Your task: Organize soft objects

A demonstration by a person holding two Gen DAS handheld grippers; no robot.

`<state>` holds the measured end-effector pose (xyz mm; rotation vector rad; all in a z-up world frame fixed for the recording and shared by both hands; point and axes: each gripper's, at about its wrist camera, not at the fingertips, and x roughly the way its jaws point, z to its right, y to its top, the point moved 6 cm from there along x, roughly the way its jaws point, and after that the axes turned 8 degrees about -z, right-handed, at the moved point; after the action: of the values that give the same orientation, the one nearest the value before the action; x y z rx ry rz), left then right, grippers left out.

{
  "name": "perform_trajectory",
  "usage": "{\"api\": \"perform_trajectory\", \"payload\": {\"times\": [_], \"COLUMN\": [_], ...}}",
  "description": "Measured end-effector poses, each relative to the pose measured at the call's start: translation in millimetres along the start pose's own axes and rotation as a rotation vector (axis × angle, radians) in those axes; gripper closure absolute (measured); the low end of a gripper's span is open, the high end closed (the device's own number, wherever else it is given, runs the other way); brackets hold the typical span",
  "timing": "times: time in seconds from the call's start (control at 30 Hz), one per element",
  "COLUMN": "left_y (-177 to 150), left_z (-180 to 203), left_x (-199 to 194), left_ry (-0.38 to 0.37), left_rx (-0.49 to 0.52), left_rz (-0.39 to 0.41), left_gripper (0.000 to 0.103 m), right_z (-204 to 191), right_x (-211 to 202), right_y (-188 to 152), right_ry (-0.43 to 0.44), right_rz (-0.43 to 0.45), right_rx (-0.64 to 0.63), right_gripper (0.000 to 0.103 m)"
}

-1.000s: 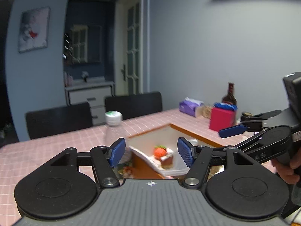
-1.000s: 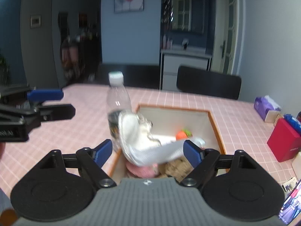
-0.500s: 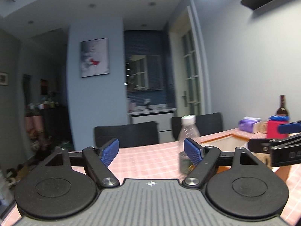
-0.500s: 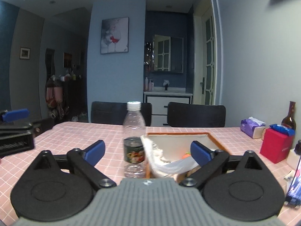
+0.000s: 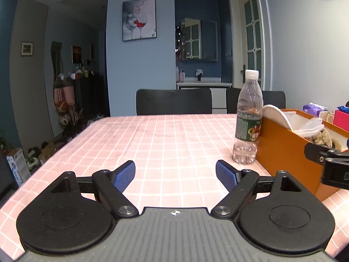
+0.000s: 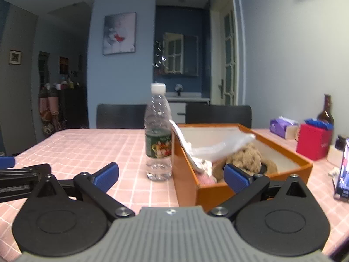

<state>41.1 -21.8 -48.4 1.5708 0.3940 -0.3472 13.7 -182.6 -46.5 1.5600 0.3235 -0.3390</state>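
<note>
Left gripper [image 5: 175,175]: released, empty, low over the table [image 5: 165,139].
Right gripper [image 6: 171,173]: released, empty.
Orange box [image 6: 220,191]: holds plush toy [image 6: 246,158].

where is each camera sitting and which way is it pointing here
Left wrist: on the left gripper, low over the pink checked tablecloth, facing the black chairs and the blue wall; its own open fingers show, and the right gripper's tip at the right edge.
Right wrist: on the right gripper, facing the orange box holding a brown plush toy and white cloth; its own open fingers show, and the left gripper at the left edge.
Shared: the water bottle beside the box, the chairs, the wine-glass picture.
</note>
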Motion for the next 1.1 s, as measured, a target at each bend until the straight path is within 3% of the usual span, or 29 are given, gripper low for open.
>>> {"api": "perform_trajectory", "payload": {"times": [0.3, 1.1], "left_y": [-26, -26], "left_z": [-7, -3], "left_x": [-1, 3], "left_ry": [-0.012, -0.006], "left_rx": [0.0, 0.015], "left_rz": [-0.036, -0.045], "left_gripper": [0.005, 0.005], "right_z": [2, 5], "right_x": [4, 5], "right_y": [-10, -11], "right_ry": [-0.02, -0.017], "right_rz": [-0.028, -0.021], "right_rx": [0.012, 0.028], "right_gripper": [0.003, 0.003]}}
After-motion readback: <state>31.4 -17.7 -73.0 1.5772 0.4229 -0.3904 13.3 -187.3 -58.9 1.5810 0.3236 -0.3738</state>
